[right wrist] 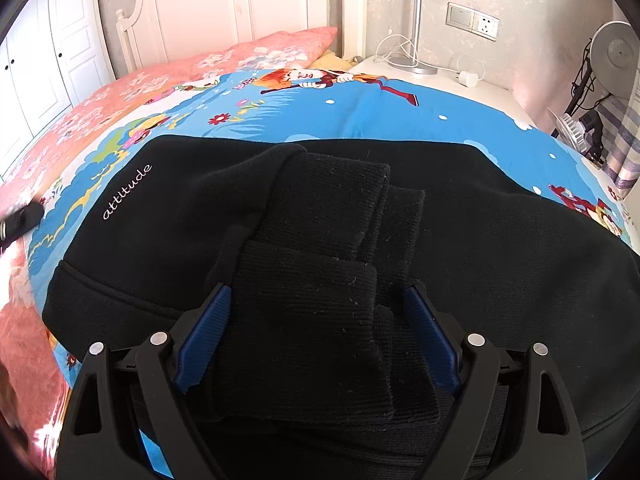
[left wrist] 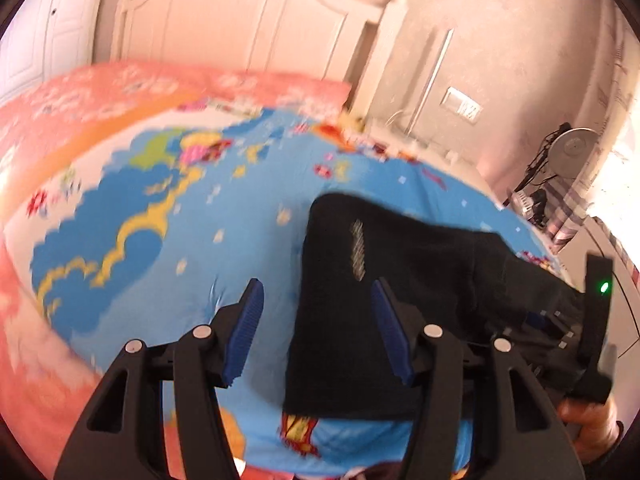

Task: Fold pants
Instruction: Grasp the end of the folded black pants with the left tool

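Black pants (right wrist: 480,240) lie folded on a blue cartoon quilt (right wrist: 360,108), with white "attitude" lettering at the left and ribbed cuffs (right wrist: 320,272) folded on top. My right gripper (right wrist: 316,344) is open, its blue pads on either side of the ribbed cuffs, low over them. In the left wrist view the pants (left wrist: 360,320) lie at centre right. My left gripper (left wrist: 316,332) is open and empty, above the quilt (left wrist: 180,220) at the pants' left edge; this view is motion-blurred. The right gripper's body shows at right in the left wrist view (left wrist: 592,320).
Pink floral bedding (right wrist: 120,92) lies left and behind. A white headboard (right wrist: 240,4) stands at the back. A nightstand (right wrist: 440,80) with a lamp base and cables is at back right, and a fan (right wrist: 612,52) stands by the wall.
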`<act>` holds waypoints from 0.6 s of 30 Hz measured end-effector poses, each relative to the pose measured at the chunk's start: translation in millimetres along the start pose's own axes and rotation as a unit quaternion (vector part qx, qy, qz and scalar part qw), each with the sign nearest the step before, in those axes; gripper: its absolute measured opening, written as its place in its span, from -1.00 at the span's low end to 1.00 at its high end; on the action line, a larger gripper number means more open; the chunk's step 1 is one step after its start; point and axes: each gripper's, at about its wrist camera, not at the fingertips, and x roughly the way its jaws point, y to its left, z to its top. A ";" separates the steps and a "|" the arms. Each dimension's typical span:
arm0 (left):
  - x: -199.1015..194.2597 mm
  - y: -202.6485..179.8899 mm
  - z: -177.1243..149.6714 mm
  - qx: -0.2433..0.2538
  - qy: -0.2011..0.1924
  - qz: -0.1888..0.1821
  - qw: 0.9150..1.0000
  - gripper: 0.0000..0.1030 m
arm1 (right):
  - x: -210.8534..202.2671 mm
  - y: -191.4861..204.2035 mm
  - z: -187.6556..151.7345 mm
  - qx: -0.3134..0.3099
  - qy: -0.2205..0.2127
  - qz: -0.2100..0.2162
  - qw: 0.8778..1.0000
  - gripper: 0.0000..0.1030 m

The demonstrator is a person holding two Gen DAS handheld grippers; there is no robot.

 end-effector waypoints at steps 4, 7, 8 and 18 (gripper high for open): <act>25.2 -16.7 31.5 0.046 0.005 0.011 0.999 -0.28 | 0.6 -0.6 -1.0 0.000 0.000 0.003 1.000 0.61; 57.5 -28.5 60.4 0.081 0.022 0.026 0.996 -0.33 | 0.8 -0.7 -1.5 -0.001 0.000 0.003 1.000 0.61; 74.7 -30.4 71.2 0.086 0.047 0.028 0.995 -0.33 | 0.8 -0.6 -1.5 -0.001 0.000 0.003 1.000 0.61; 160.3 -6.1 82.0 0.051 0.170 0.012 0.984 -0.18 | 1.1 -0.7 -3.4 -0.001 0.001 0.006 1.000 0.62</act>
